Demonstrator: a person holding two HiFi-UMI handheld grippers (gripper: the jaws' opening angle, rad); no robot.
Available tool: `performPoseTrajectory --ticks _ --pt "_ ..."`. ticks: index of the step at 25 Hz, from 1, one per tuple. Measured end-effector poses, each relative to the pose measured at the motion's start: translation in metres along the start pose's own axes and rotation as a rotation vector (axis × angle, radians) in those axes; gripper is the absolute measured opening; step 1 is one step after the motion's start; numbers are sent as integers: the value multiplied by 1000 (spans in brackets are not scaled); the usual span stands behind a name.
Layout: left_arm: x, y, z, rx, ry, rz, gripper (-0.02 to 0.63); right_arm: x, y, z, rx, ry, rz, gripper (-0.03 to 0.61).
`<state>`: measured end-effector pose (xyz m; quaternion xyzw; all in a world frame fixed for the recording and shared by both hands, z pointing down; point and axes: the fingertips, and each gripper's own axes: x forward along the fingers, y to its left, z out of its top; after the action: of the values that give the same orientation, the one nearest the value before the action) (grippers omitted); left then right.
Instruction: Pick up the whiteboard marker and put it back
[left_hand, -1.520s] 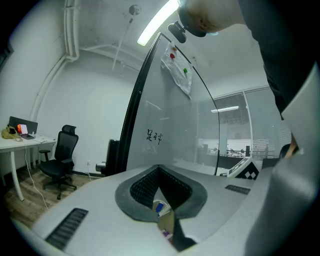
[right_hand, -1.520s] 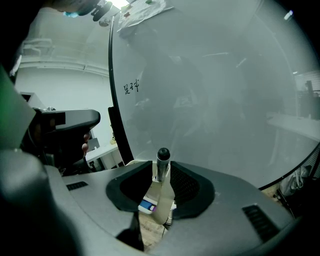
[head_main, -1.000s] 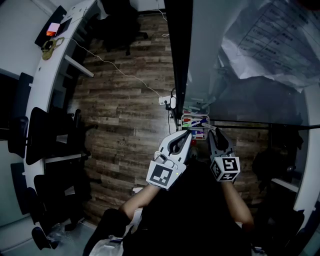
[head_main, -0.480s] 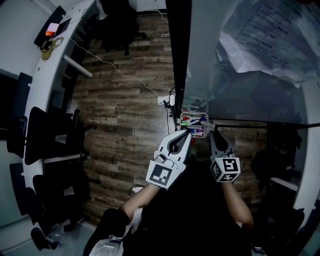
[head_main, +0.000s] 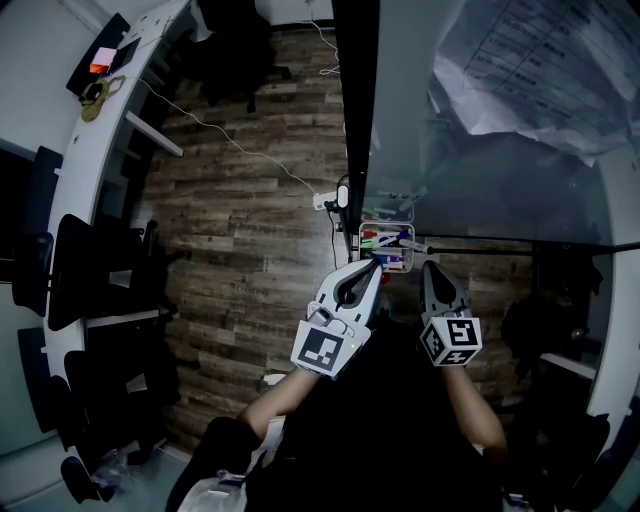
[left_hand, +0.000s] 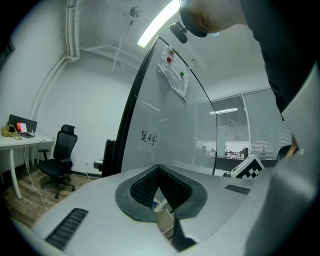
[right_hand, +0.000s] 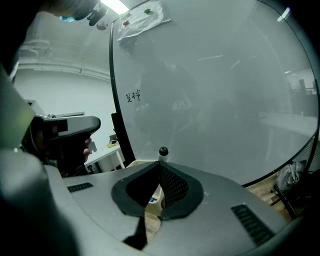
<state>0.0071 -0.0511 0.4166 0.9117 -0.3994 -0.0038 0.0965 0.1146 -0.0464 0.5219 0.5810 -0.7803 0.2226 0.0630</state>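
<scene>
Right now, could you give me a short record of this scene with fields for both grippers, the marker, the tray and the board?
left gripper: jaws together, nothing held, tips close to the tray
right gripper: jaws have just closed on the marker
marker: clamped at the right jaw tips, black cap poking out in front of the whiteboard
tray: at the whiteboard's lower edge, holds coloured markers
whiteboard: upright, small writing near its dark frame
floor: wood planks
</scene>
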Motion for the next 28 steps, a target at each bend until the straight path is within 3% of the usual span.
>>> performPoseTrajectory --ticks 17,28 --pt "1 -2 4 6 -8 -17 6 -31 23 66 -28 -182 27 14" --pt "3 0 6 19 -5 -15 6 -42 28 84 -72 -251 33 14"
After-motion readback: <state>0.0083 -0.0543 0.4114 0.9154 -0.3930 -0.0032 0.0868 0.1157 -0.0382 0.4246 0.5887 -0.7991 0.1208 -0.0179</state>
